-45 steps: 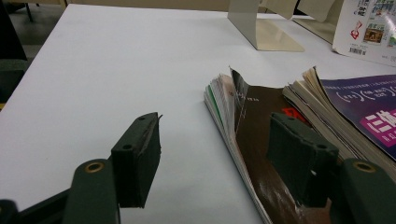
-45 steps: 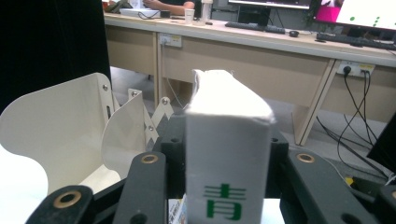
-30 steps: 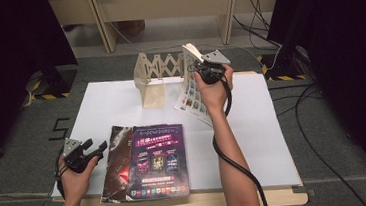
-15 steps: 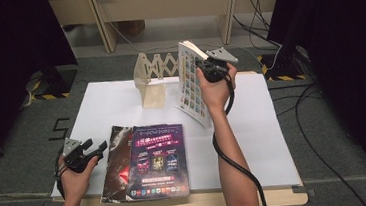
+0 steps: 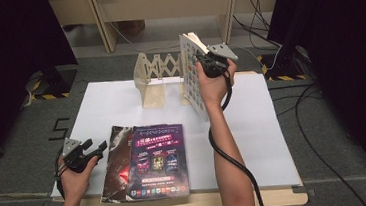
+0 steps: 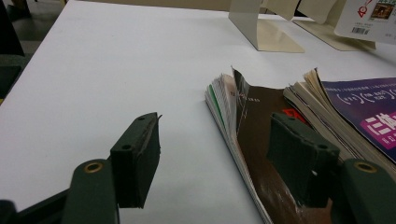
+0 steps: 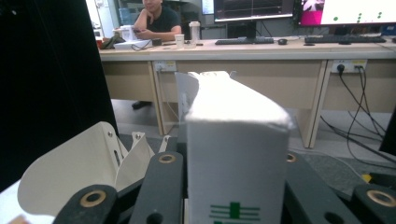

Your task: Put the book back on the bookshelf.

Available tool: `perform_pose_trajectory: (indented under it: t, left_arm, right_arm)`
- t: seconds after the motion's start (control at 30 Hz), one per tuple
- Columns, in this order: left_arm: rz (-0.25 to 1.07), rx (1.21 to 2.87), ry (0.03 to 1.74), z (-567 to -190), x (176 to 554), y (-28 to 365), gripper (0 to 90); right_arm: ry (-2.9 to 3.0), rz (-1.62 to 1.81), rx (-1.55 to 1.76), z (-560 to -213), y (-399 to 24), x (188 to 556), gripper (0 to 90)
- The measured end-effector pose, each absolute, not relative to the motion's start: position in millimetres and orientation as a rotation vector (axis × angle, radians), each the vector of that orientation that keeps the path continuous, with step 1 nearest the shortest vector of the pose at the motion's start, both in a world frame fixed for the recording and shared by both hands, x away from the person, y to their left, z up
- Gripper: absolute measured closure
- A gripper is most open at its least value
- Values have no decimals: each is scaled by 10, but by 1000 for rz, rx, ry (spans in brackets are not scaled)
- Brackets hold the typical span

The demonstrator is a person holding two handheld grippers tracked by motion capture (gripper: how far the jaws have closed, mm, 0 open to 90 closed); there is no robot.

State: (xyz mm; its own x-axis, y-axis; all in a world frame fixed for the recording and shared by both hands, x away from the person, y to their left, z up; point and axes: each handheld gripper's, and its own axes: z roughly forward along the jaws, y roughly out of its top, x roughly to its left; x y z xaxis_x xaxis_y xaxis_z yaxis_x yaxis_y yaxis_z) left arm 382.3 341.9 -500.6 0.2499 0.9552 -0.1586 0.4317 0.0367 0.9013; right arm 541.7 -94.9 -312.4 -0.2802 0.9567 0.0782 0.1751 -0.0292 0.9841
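My right claw (image 5: 206,63) is clamped on the top edge of a white book (image 5: 192,77), its jaws pressing both covers; in the right gripper view the book (image 7: 236,154) stands thick between them. A second ago that book leaned low against the rack (image 5: 161,77), its foot out on the table; now I have it raised and nearly upright, its bottom corner hanging just above the white table (image 5: 274,140), just to the right of the rack's far end plate. The grip has hardly changed while I turned it up.

I judge this as the lift-and-square step: the book is now in the posture it needs to stand, so what remains is to carry it left and lower it between the rack's two end plates. The risk is the book swinging in the jaws, since I hold only its top.

My left claw (image 5: 86,150) rests low at the near left of the table, jaws wide apart and holding nothing. In its own view the dark magazine (image 6: 247,140) lies just past the right jaw, beside the purple magazine (image 5: 158,160). Both lie flat near the front edge, waiting their turn.
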Motion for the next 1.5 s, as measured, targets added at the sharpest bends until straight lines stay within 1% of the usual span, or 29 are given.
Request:
perform_pose_trajectory:
  t: [0.27, 0.43, 0.67, 0.83, 1.03, 1.5]
  left_arm:
    - [680, 1555, 1339, -5006, 3824, 3421, 338]
    - [677, 1552, 1339, -5007, 3825, 3422, 338]
    - [676, 1556, 1338, -5009, 3831, 3421, 339]
    - [685, 1563, 1336, -5008, 3829, 3409, 341]
    - [688, 1565, 1334, -5006, 3824, 3410, 342]
    - [685, 1560, 1335, -5007, 3825, 3411, 341]
  right_arm:
    - [1501, 1376, 1219, -3130, -870, 5562, 745]
    - [1493, 1382, 1199, -3271, -834, 5629, 744]
    - [1460, 1361, 1154, -3480, -860, 5522, 740]
    - [1462, 1386, 1135, -3532, -922, 5415, 735]
    - [1477, 1400, 1106, -3547, -976, 5319, 725]
    - [1529, 1377, 1115, -3483, -1015, 5236, 659]
